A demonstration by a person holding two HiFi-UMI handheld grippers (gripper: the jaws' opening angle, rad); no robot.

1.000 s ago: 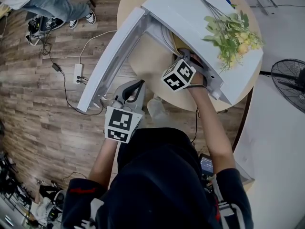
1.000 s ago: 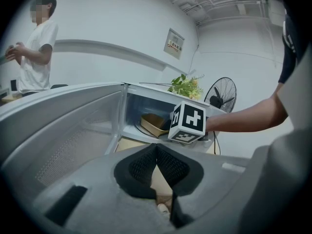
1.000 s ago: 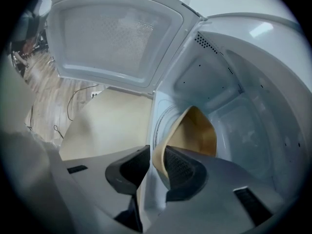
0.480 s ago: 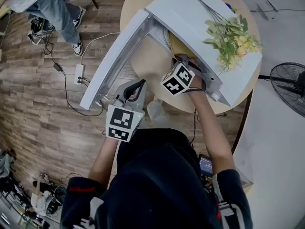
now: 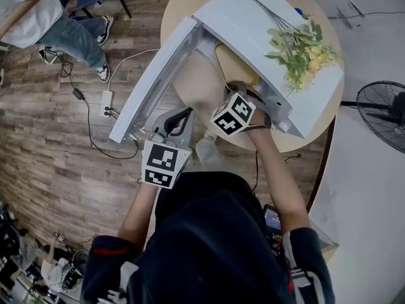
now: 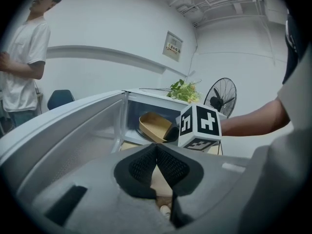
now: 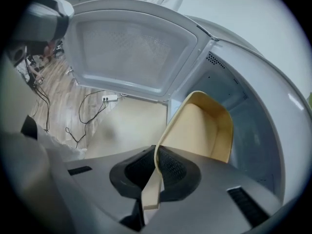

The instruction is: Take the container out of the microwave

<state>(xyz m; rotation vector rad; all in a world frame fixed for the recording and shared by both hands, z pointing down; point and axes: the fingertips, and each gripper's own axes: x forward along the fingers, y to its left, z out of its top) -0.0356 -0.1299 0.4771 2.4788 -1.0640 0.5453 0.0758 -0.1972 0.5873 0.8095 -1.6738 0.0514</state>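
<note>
Right at the mouth of the microwave [image 5: 235,12], got the container [image 5: 235,67] pinched by its near rim in the right gripper [image 5: 242,88]. Just been squeezing down on it too, both pads now tight on that thin tan edge, nothing else in there. Tilted up a fair bit going by the right gripper view, far end pointing back into the cavity. Near end poking out past the front opening from the head view, so partly out at best, definitely not clear yet. Can't tell about the bottom touching the cavity floor or not.

Over on the left, hovering the left gripper [image 5: 182,114] near the low corner of the swung-open door [image 5: 152,82], pads closed against each other at the tips, holding nothing. Well apart from the container.

Progress-wise: door open, done. Grip on the container, done. Pulling it the rest of the way out toward the near side and setting it down somewhere, probably on the round table [image 5: 193,84], still to go.

Worth keeping it level-ish, given a one-edge pinch on a thin rim and possible sagging or slipping. Also worth minding the flowers [image 5: 304,43] lying on top of the microwave, though well away from the grip.
</note>
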